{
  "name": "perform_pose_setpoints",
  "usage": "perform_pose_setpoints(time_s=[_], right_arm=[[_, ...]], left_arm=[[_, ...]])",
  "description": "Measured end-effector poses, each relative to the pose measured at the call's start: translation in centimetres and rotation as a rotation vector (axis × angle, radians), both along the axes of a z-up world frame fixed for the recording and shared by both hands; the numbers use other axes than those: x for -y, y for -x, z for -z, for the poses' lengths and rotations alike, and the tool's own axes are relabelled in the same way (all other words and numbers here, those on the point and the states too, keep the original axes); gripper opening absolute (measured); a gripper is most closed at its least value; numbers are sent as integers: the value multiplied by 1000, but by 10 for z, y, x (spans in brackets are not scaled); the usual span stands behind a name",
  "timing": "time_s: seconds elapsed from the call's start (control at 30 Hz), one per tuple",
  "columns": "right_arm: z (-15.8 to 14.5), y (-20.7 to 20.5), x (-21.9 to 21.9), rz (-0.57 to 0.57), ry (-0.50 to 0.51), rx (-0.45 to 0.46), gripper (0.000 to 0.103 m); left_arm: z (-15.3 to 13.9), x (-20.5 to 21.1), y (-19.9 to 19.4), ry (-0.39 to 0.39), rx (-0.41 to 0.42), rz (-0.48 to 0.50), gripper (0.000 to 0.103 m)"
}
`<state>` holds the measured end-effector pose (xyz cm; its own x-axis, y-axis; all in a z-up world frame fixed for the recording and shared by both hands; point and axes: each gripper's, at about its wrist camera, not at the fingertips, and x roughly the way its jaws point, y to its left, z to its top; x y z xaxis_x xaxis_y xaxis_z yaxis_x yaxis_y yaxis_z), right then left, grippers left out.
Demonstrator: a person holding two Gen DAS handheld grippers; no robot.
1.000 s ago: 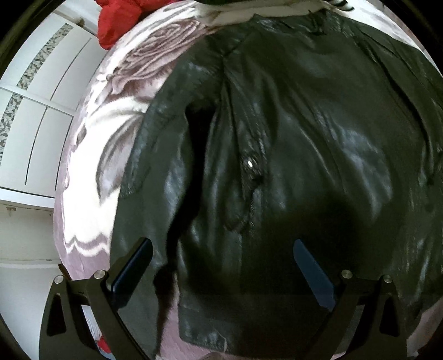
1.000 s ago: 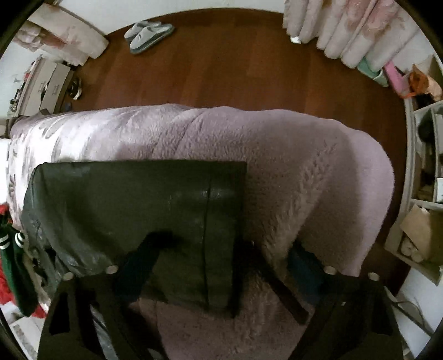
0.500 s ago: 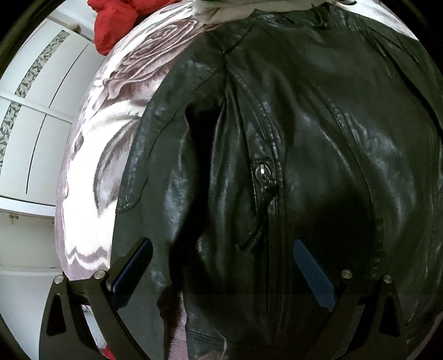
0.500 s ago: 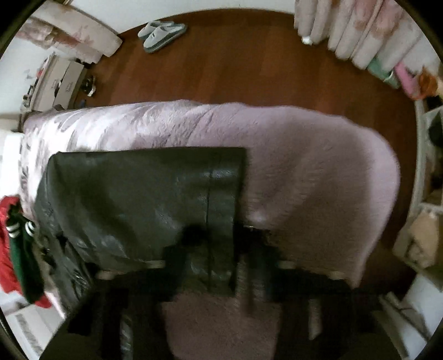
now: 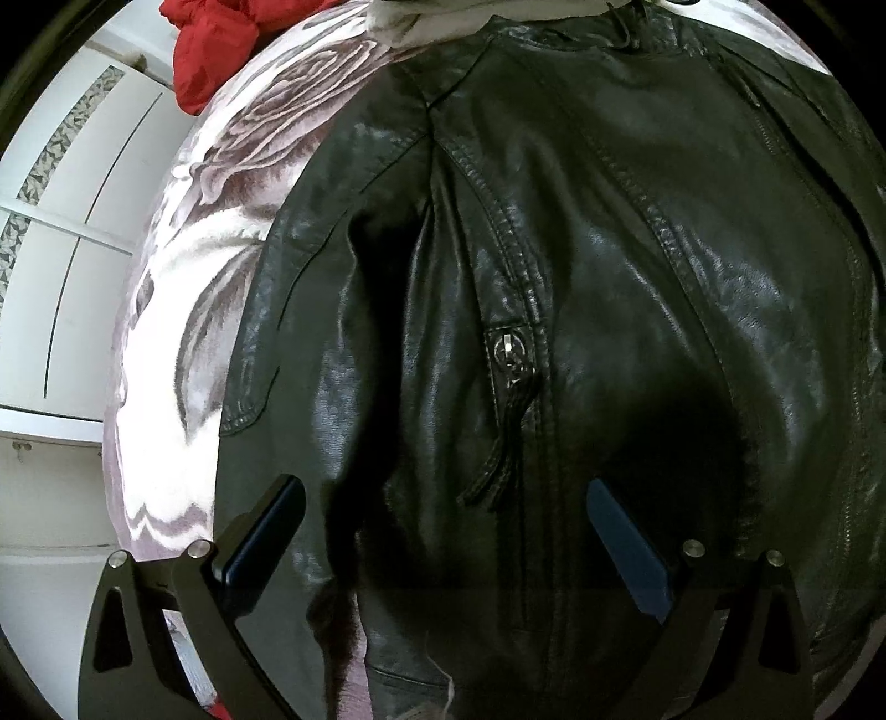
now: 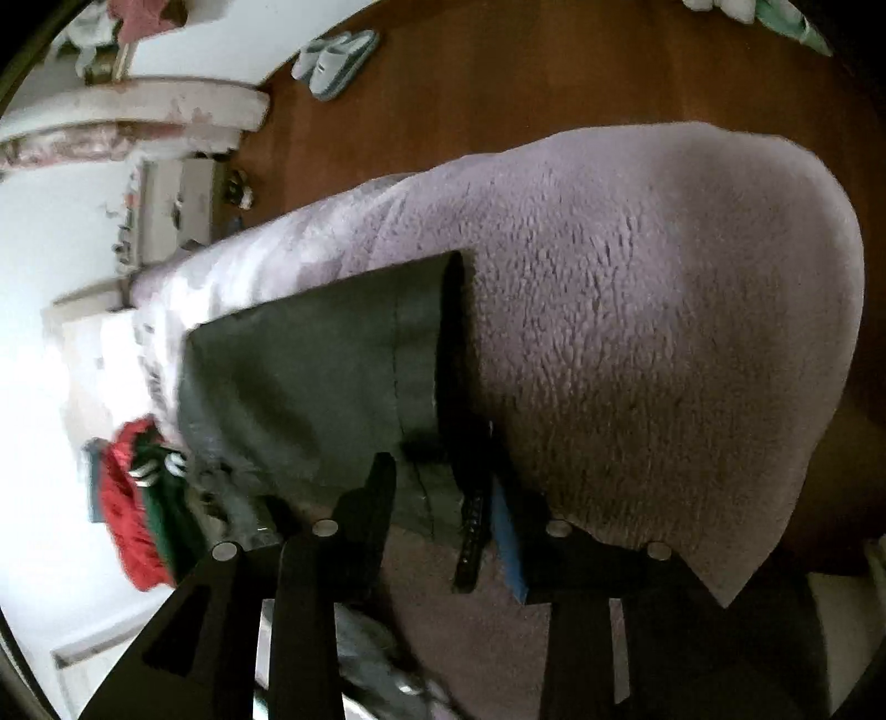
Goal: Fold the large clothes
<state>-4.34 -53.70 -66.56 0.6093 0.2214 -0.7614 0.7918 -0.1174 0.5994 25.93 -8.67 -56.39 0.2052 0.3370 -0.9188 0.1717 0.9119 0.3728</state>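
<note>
Sleeve cuff (image 6: 421, 343) lies just ahead of your opening right gripper (image 6: 443, 487), strap (image 6: 473, 531) between its jaws; left gripper (image 5: 443, 531) gapes empty.

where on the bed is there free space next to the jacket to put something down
Bare blanket lies past the jacket's sleeve cuff, out to the bed's rounded corner by the wood floor. A narrower floral strip runs between the jacket and the white cabinets. It's crowded near the red clothes.
</note>
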Motion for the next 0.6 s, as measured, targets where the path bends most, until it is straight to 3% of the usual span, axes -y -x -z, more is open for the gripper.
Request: perform_pose_setpoints(time_s=[0.03,0.2,0.3,0.37,0.4,0.5,0.6], right_arm=[[-1,2,-4,4,4,22,56],[20,-27,0,-4,18,63,62],[18,-53,6,2,82,70,64],[12,-74,5,-13,141,44,43],[12,-84,3,-22,145,33,12],[-3,-98,-1,-29,172,-24,7],[-44,-88,12,9,260,-81,6]], left_arm=[[0,1,0,0,0,2,103],[2,6,-1,-3,1,18,103],[3,11,-2,-8,3,22,103],[2,12,-2,-10,9,25,103],[2,13,-3,-11,9,27,103],[0,16,-3,-12,10,32,103],[-7,21,-5,-19,29,46,103]])
